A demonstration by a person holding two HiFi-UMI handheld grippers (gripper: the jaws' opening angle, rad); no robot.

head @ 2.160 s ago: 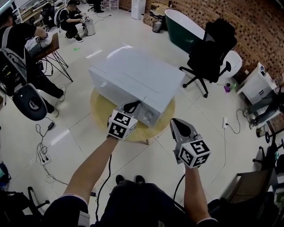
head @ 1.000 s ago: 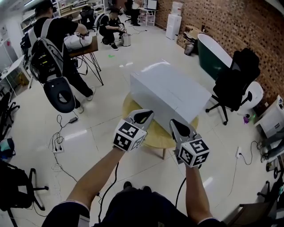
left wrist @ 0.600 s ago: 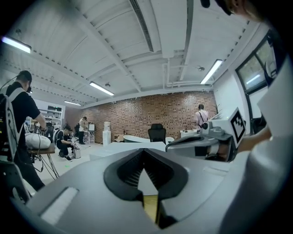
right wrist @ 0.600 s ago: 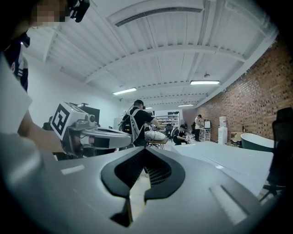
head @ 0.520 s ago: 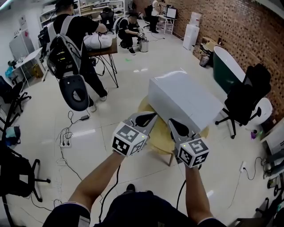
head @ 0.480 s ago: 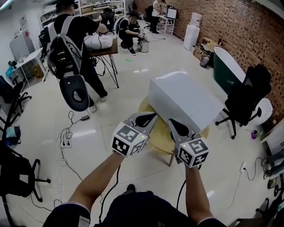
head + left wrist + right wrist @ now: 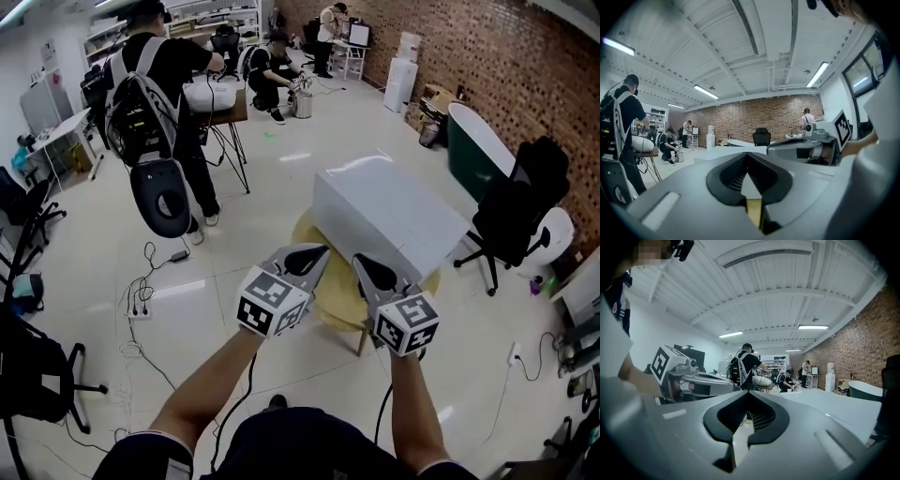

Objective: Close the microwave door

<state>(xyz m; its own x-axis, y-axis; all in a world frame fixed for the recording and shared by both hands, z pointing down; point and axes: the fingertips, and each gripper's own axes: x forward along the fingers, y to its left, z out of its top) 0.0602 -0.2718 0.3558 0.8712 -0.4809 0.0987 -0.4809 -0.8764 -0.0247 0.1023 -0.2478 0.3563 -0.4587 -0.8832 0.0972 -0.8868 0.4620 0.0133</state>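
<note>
The white microwave (image 7: 389, 214) stands on a low round wooden table (image 7: 328, 298); I see its top and one plain side, and no door stands out from the box. In the head view my left gripper (image 7: 319, 249) and right gripper (image 7: 359, 260) hover side by side in front of its near corner, touching nothing. Both are shut and hold nothing. The left gripper view looks along the left gripper (image 7: 748, 156) at the microwave's top (image 7: 731, 151), with the right gripper's (image 7: 806, 147) body beside it. In the right gripper view, the right gripper (image 7: 746, 394) points past the microwave's top (image 7: 825, 401).
A black office chair (image 7: 511, 211) and a dark green bathtub (image 7: 478, 141) stand right of the table. A person with a backpack (image 7: 150, 94) stands at a small table at the back left. Cables and a power strip (image 7: 141, 302) lie on the tiled floor.
The view has swung round the table, so the microwave now shows from another side. Both grippers have drawn closer together and stay shut in front of it.
</note>
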